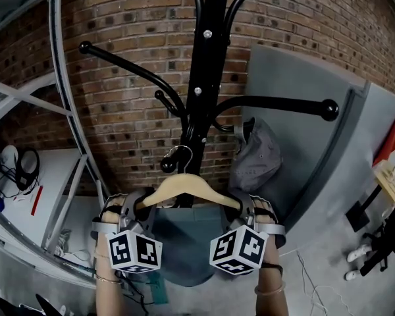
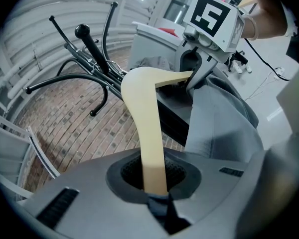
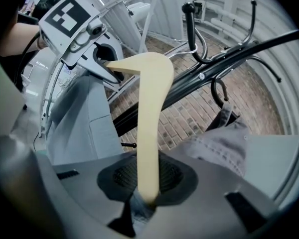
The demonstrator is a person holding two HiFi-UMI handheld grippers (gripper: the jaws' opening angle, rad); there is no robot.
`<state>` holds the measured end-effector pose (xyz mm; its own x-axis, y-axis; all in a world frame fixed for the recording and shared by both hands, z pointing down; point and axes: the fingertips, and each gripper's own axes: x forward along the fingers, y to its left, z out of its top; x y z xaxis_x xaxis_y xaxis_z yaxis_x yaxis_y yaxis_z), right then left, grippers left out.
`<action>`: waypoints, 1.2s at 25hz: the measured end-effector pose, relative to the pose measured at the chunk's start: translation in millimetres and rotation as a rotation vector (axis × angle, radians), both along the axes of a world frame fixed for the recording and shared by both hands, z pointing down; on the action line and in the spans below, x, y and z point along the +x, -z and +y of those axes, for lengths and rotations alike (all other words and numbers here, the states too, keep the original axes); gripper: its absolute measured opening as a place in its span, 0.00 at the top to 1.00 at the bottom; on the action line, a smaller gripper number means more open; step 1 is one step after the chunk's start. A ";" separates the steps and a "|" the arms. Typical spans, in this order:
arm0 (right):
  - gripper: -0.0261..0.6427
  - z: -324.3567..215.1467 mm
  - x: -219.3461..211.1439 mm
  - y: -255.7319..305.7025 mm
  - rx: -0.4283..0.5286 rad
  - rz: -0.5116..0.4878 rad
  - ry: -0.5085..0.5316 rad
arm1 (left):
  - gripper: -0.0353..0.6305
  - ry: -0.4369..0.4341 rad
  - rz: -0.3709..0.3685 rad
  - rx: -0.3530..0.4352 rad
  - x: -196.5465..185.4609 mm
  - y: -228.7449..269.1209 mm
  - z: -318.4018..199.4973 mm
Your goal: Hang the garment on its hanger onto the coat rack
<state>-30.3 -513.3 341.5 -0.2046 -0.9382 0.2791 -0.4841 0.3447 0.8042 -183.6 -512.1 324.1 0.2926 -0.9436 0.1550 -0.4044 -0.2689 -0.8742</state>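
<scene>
A pale wooden hanger carries a grey-blue garment that hangs between my two grippers. My left gripper is shut on the hanger's left arm. The right gripper is shut on the hanger's right arm. The hanger's metal hook is right next to the ball end of a short low arm of the black coat rack; I cannot tell whether it rests on it. In each gripper view the wood runs straight out of the jaws, left and right.
A grey cloth hangs on another low rack hook at the right. Longer rack arms reach out above the hanger. A brick wall stands behind, a grey panel at the right, a white metal frame at the left.
</scene>
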 end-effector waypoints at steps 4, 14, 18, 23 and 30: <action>0.85 -3.7 1.2 -0.2 0.014 -0.011 0.002 | 0.90 -0.024 0.020 0.006 3.9 0.5 -1.9; 0.85 -6.3 -6.8 7.2 0.057 -0.066 0.044 | 0.84 -0.052 0.056 0.046 6.5 7.0 -4.0; 0.85 -3.0 -10.1 10.4 0.060 -0.066 0.066 | 0.76 -0.058 0.055 0.041 8.0 11.3 -1.7; 0.82 1.7 -8.8 10.1 0.053 -0.051 0.073 | 0.69 -0.070 0.046 0.026 11.0 14.7 4.6; 0.78 14.5 -4.4 12.6 0.061 -0.049 0.073 | 0.68 -0.053 0.029 0.033 7.2 14.8 16.3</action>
